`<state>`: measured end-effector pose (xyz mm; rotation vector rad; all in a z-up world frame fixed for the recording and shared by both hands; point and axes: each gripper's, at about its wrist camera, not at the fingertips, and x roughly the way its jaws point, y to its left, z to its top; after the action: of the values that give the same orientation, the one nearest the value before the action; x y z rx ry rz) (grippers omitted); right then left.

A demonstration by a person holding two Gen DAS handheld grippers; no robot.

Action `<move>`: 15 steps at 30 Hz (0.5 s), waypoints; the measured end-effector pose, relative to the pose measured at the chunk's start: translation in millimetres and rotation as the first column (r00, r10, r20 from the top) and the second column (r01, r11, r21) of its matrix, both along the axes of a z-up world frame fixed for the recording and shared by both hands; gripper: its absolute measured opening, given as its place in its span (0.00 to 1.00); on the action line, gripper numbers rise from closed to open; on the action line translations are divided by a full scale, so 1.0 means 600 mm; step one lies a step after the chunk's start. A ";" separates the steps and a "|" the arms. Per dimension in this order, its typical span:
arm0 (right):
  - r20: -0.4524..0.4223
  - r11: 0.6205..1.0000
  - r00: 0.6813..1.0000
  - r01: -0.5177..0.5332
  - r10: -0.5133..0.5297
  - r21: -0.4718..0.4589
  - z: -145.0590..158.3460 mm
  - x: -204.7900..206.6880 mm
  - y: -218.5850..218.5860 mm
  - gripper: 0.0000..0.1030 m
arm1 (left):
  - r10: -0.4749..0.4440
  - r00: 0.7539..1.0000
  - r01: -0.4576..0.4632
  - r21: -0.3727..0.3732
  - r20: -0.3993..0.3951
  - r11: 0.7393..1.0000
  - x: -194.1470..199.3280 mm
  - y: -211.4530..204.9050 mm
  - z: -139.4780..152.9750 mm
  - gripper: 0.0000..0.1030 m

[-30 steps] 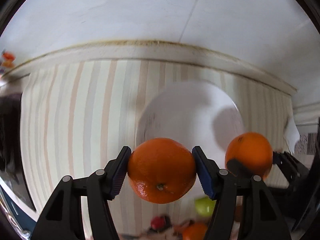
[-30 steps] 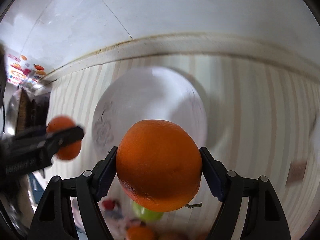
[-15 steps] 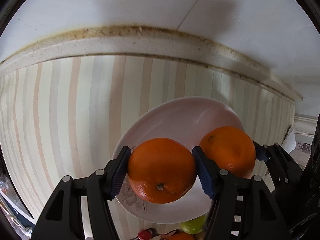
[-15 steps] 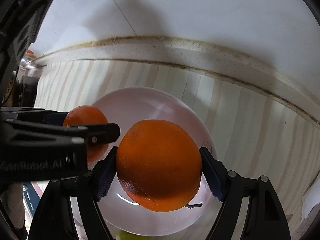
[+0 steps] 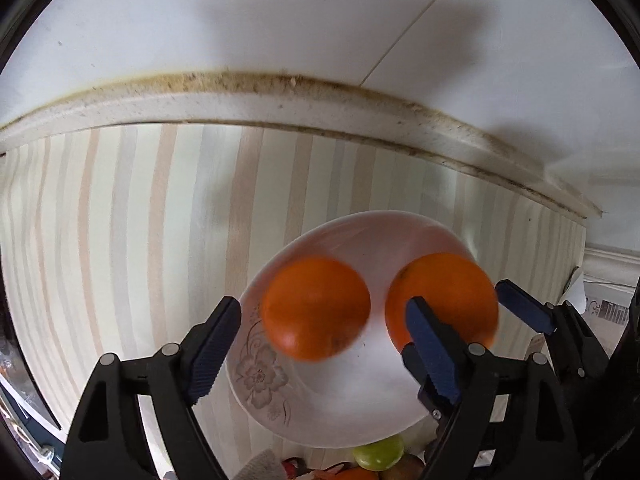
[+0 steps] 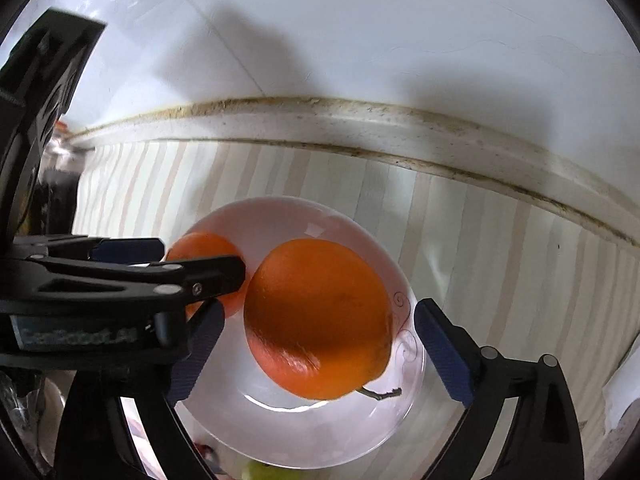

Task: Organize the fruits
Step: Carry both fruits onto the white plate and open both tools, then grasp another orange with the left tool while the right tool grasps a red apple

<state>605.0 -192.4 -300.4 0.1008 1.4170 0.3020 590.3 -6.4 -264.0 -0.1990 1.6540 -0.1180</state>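
Observation:
Two oranges lie in a white plate with a flower print on the striped cloth. In the left wrist view my left gripper is open around the left orange, its pads clear of the fruit. The right orange sits beside it, between the pads of my right gripper. In the right wrist view my right gripper is open around the near orange, which rests in the plate. The other orange shows behind the left gripper's finger.
A green fruit and other fruits lie just in front of the plate's near rim. The wall ledge runs close behind the plate. The two grippers stand side by side, almost touching.
Both grippers have come down over the plate and opened. Each orange has left its pads and now rests in the plate.

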 end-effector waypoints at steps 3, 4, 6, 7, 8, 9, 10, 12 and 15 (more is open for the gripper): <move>0.013 1.000 1.000 0.022 -0.022 0.003 0.016 -0.005 0.003 0.95 | -0.006 0.999 0.005 0.017 0.034 1.000 -0.012 0.007 0.028 0.81; 0.017 1.000 0.999 0.030 -0.030 0.006 0.023 -0.008 0.002 0.95 | -0.009 0.999 0.008 0.025 0.045 1.000 -0.003 0.012 0.027 0.81; 0.027 0.999 0.999 0.042 -0.041 -0.005 0.038 -0.018 0.000 0.96 | -0.017 0.997 0.013 0.047 0.077 0.999 -0.018 0.010 0.045 0.81; 0.031 0.999 0.999 0.045 -0.045 -0.009 0.046 -0.025 -0.002 0.95 | -0.020 0.996 0.015 0.054 0.088 0.998 -0.025 0.014 0.054 0.81; 0.035 0.998 0.998 0.053 -0.052 -0.017 0.054 -0.034 -0.005 0.95 | -0.021 0.995 0.015 0.061 0.101 0.998 -0.033 0.014 0.062 0.81; 0.035 0.998 0.998 0.059 -0.058 -0.030 0.059 -0.042 -0.006 0.96 | -0.021 0.993 0.013 0.073 0.117 0.997 -0.043 0.017 0.069 0.81; 0.036 0.997 0.997 0.066 -0.064 -0.039 0.063 -0.050 -0.008 0.96 | -0.021 0.992 0.011 0.082 0.127 0.997 -0.041 0.013 0.069 0.81; 0.038 0.996 0.996 0.077 -0.075 -0.054 0.071 -0.071 -0.014 0.96 | -0.020 0.988 0.005 0.100 0.155 0.995 -0.059 0.019 0.086 0.81; 0.032 0.993 0.995 0.096 -0.094 -0.068 0.075 -0.104 -0.014 0.96 | -0.017 0.984 -0.006 0.128 0.176 0.992 -0.080 0.017 0.091 0.81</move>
<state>542.4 -200.7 -255.1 0.1060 1.3883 0.1742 542.6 3.7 -209.1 -0.0837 1.4797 -0.0320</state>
